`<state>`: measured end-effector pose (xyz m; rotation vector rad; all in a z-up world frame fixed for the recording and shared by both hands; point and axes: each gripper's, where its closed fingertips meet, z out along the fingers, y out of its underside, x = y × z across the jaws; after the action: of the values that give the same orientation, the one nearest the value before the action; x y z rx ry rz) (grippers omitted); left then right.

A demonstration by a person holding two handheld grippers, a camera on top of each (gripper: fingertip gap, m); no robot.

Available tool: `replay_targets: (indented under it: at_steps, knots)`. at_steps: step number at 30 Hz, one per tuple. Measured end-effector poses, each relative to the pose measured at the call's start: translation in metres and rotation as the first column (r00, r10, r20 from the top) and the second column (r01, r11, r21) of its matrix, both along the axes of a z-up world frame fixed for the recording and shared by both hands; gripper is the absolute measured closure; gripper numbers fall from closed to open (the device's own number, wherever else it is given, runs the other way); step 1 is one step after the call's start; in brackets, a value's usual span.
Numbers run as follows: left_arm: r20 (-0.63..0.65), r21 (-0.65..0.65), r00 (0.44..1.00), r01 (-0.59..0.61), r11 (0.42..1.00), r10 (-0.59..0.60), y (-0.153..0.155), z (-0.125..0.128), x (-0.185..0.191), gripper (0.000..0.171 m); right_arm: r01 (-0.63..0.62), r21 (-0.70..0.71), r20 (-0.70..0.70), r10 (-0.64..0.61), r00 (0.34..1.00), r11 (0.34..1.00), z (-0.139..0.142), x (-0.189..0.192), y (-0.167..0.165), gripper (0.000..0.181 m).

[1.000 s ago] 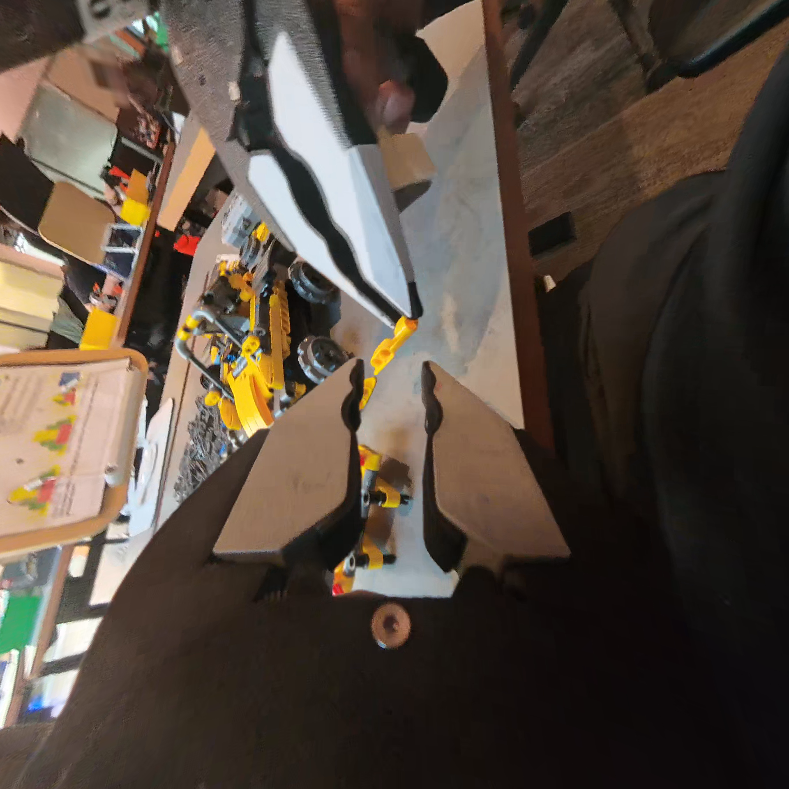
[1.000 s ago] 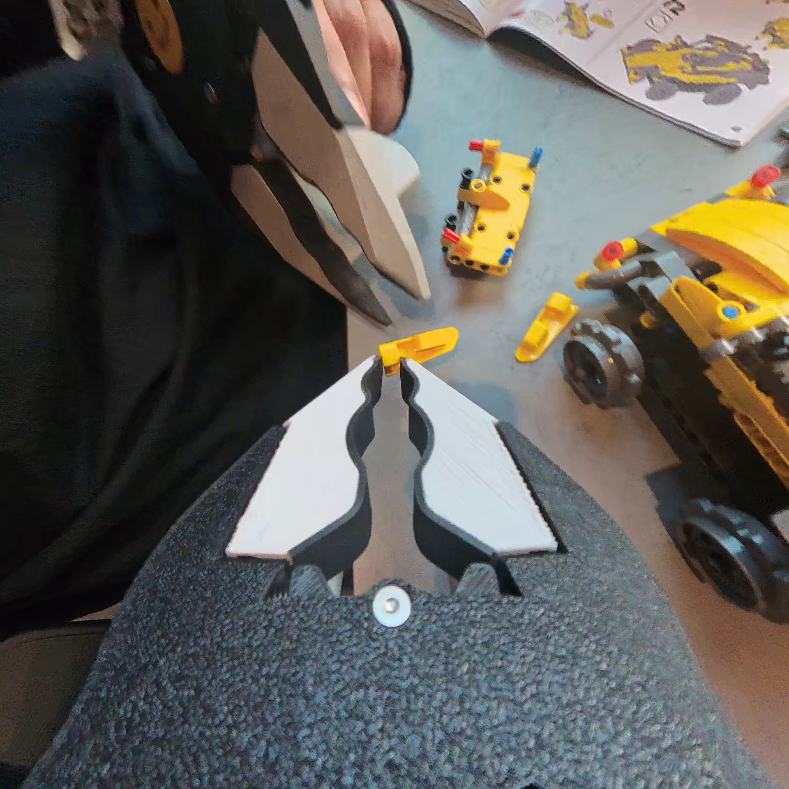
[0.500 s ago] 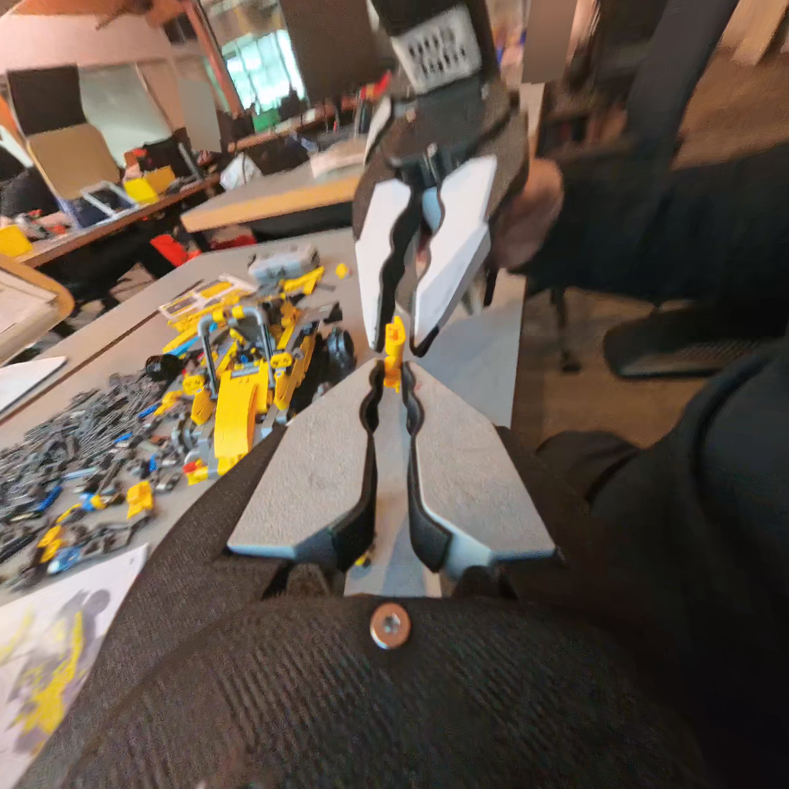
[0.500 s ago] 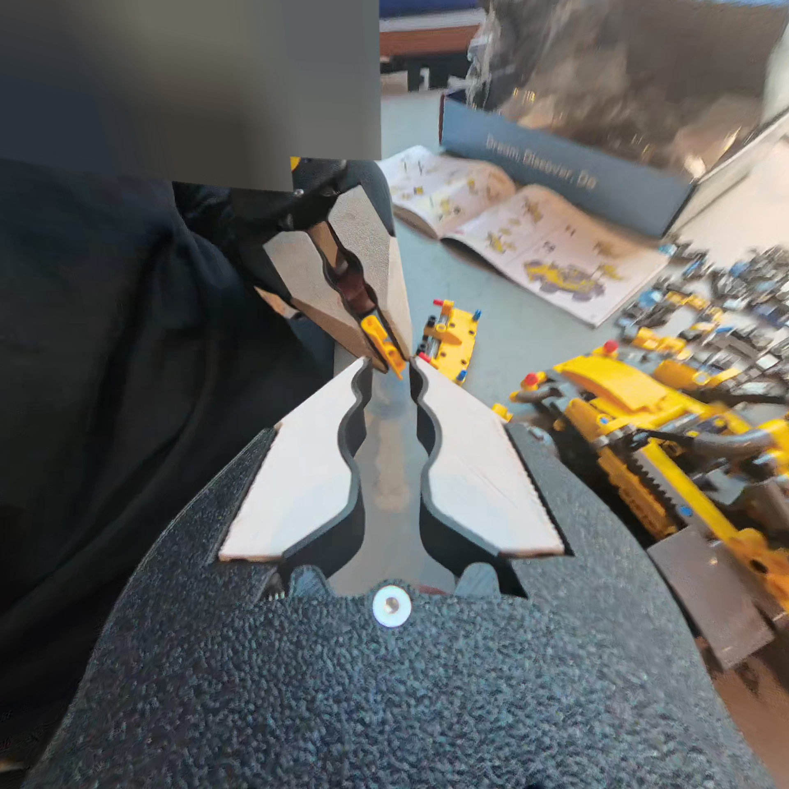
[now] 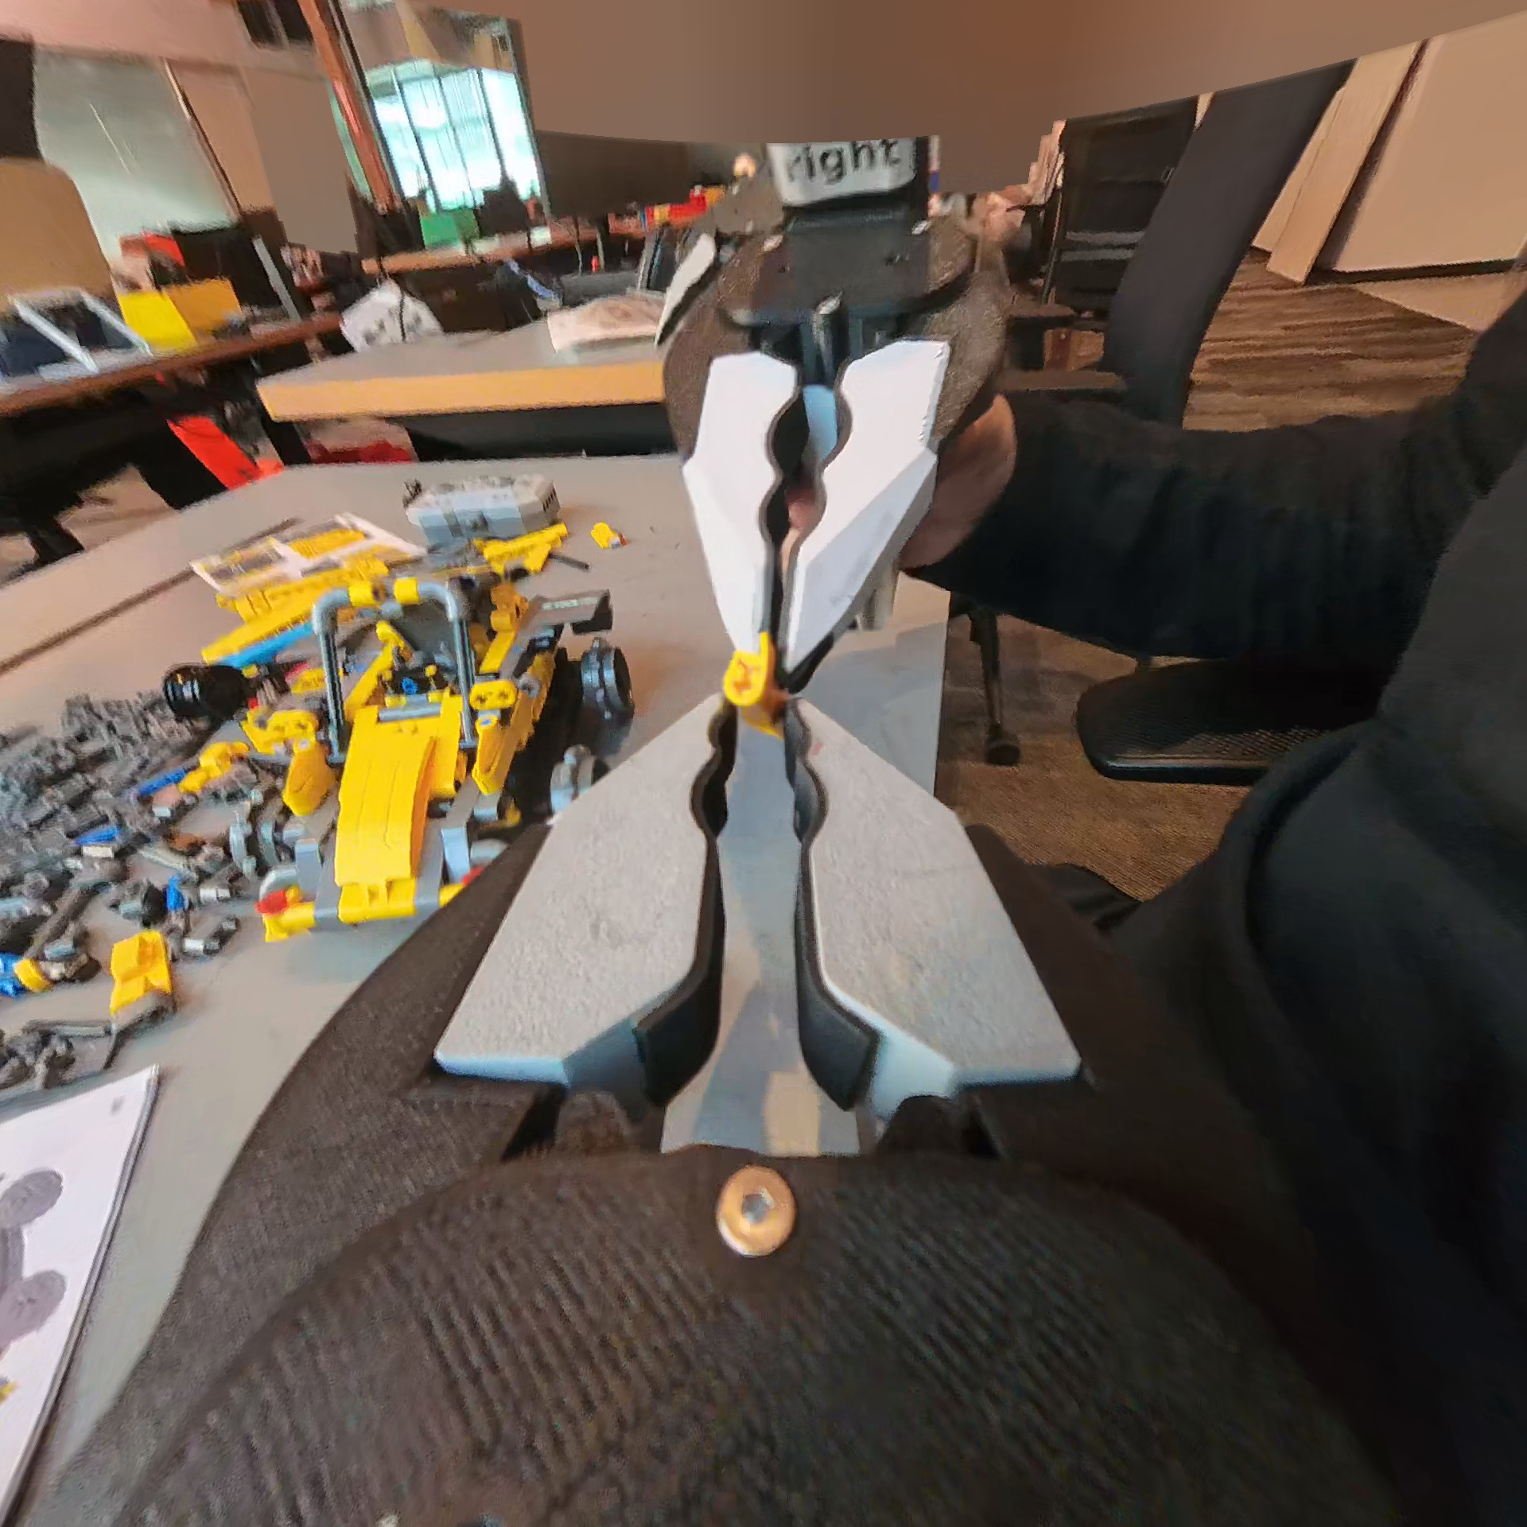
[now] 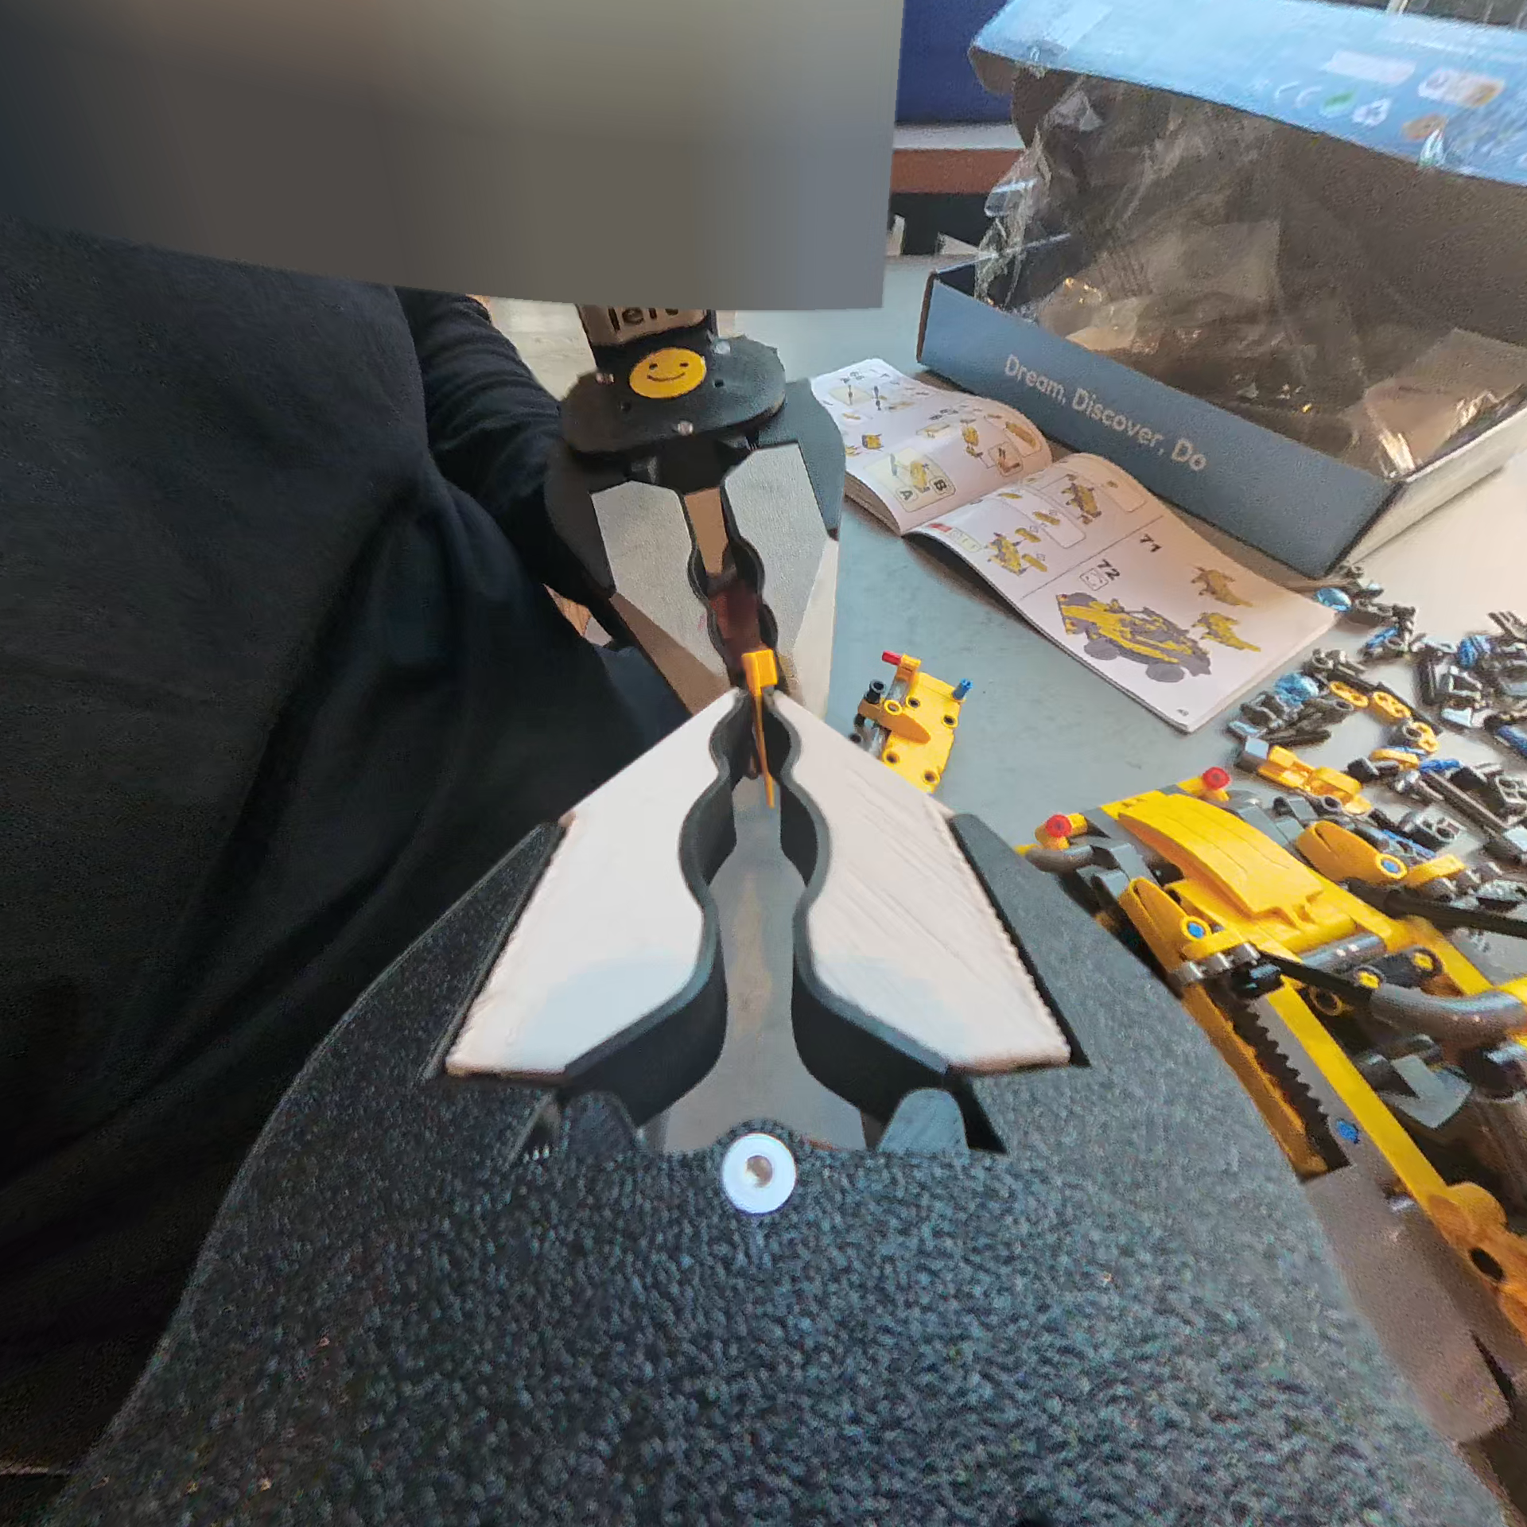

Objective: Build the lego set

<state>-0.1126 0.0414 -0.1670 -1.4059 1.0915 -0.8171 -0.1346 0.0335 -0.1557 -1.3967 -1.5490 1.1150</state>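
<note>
Centrally: small yellow plastic piece [image 5: 753, 684] pinched at once by left hand-held gripper [image 5: 756, 717] and right hand-held gripper [image 6: 753, 704], both clenched tip to tip, above worktop [image 5: 719, 529] edge, right of yellow toy vehicle [image 5: 397, 744]. Judged light, stiff, smooth, slip-prone; grip flat faces.

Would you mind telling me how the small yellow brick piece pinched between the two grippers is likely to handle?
The small yellow brick piece looks like hard moulded plastic, so probably stiff and very light. Its glossy surface and the shallow tip hold by the left gripper and right gripper suggest it could slip or pivot. It is thin and tapered, so it may twist if squeezed unevenly.
</note>
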Motion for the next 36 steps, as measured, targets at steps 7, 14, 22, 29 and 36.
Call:
replay_targets:
  at_steps: [7, 14, 22, 29, 36]
  knots:
    - [-0.321, -0.15, 0.944, -0.134, 0.98, 0.08, 0.032, -0.034, -0.057, 0.12, 0.14, -0.02, 0.084, -0.138, 0.987, 0.99, -0.016, 0.024, 0.028, 0.18]
    - [-0.507, -0.264, 0.857, -0.256, 0.93, 0.092, 0.046, -0.065, -0.058, 0.097, 0.193, -0.035, 0.114, -0.188, 0.976, 0.981, -0.028, 0.033, 0.037, 0.18]
    - [-0.598, -0.175, 0.791, -0.289, 0.941, 0.132, 0.039, -0.083, -0.051, 0.113, 0.181, -0.061, 0.142, -0.171, 0.975, 0.982, -0.037, 0.031, 0.034, 0.18]
    - [-0.646, -0.152, 0.761, -0.207, 0.966, 0.061, 0.033, -0.085, -0.059, 0.124, 0.165, -0.061, 0.137, -0.156, 0.978, 0.984, -0.037, 0.026, 0.032, 0.18]
    - [-0.677, -0.136, 0.724, 0.048, 0.989, -0.129, 0.011, -0.085, -0.081, 0.123, 0.135, -0.063, 0.161, -0.123, 0.979, 0.989, -0.042, 0.025, 0.023, 0.18]
